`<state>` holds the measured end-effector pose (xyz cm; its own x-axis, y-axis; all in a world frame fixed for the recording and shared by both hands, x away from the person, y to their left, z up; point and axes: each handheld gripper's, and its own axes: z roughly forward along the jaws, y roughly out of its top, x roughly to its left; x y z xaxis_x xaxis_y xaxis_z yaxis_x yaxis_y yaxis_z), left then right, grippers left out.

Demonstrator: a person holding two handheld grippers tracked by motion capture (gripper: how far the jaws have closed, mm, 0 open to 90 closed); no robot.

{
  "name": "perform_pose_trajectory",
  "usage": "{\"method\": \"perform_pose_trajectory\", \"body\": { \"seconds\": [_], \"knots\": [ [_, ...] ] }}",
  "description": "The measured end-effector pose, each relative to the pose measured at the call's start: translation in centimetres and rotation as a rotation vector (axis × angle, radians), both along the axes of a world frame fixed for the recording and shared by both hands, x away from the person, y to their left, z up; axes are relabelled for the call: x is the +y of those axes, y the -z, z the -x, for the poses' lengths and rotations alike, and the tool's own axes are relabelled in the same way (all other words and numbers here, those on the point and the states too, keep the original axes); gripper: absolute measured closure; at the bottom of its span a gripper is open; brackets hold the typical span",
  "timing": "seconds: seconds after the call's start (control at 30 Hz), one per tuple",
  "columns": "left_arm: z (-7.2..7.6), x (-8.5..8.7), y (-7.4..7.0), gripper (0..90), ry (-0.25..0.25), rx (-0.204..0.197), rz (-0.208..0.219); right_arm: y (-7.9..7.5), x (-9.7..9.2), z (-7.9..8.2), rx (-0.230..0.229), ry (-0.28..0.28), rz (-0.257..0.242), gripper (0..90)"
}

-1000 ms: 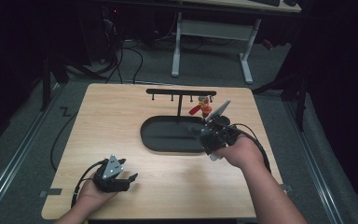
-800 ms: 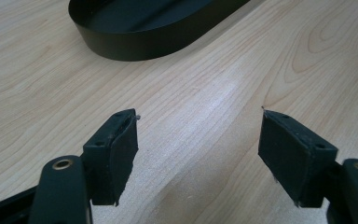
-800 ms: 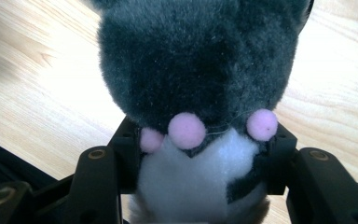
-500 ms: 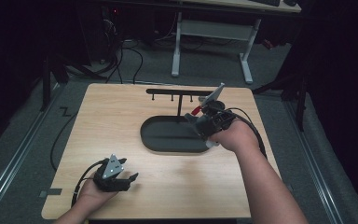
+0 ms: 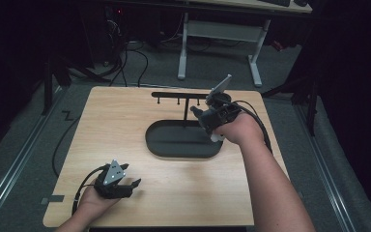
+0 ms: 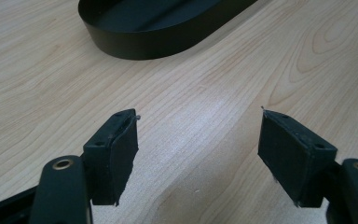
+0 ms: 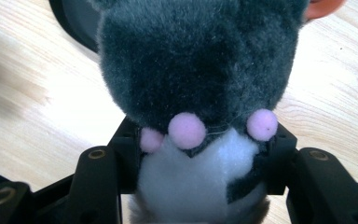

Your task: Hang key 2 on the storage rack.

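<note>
Right gripper: my fingers are clamped on a grey and white plush toy with pink pompoms, one finger on each side of it.
Toy's place: lifted off the surface, above the right end of the black oval tray, near the black hook rack.
Left gripper: my fingers stand wide apart with nothing between them, resting low at the surface's near left corner, well apart from the tray.

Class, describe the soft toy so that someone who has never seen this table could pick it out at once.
Start at the black oval tray in the middle of the wooden table, then go to the right gripper above the tray's right end. The plush toy sits clamped between its fingers: dark grey fur, white patch, three small pink pompoms, the one furry thing among hard black parts.
</note>
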<state>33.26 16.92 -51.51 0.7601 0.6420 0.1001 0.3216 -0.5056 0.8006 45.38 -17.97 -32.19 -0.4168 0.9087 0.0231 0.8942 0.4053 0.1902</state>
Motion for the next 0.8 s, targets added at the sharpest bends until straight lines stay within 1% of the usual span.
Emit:
{"method": "perform_pose_trajectory", "body": {
  "seconds": [0.03, 0.13, 0.17, 0.33, 0.4, 0.5, 0.57, 0.67, 0.73, 0.8],
  "knots": [
    [0.0, 0.0, 0.0, 29.0, 0.0, 0.001, 0.0, 0.0, 0.1, -0.1, 0.003, 0.009, 0.001, 46.8],
    [0.0, 0.1, 0.0, 29.0, -0.003, 0.0, 0.002, 0.2, 0.1, -0.4, 0.002, 0.006, 0.005, 46.8],
    [0.0, 0.2, 0.0, 29.0, -0.006, -0.001, 0.003, 0.2, 0.1, -0.5, -0.001, 0.016, 0.006, 46.8],
    [0.0, 0.2, -0.1, 29.0, -0.006, -0.002, 0.0, -0.3, 0.2, -1.1, -0.019, 0.029, 0.013, 46.9],
    [0.1, 0.2, -0.1, 29.0, -0.003, -0.001, -0.004, -0.4, 0.5, -1.1, -0.028, 0.047, 0.01, 46.9],
    [0.1, 0.2, -0.1, 29.1, -0.003, -0.001, -0.002, -0.2, 0.6, -1.2, -0.032, 0.043, 0.019, 46.9],
    [0.1, 0.3, -0.1, 29.0, -0.004, -0.002, -0.001, -0.3, 0.5, -1.4, -0.051, 0.06, 0.023, 46.9],
    [0.1, 0.3, -0.1, 29.1, -0.002, -0.002, -0.001, -0.5, 0.4, -1.5, -0.061, 0.07, 0.028, 46.9],
    [0.0, 0.3, -0.1, 29.2, -0.002, -0.001, -0.002, -0.7, 0.3, -1.6, -0.079, 0.078, 0.033, 46.9],
    [0.0, 0.3, -0.1, 29.1, -0.002, -0.001, -0.001, -0.8, 0.2, -1.7, -0.088, 0.098, 0.036, 46.9]
  ]
}}
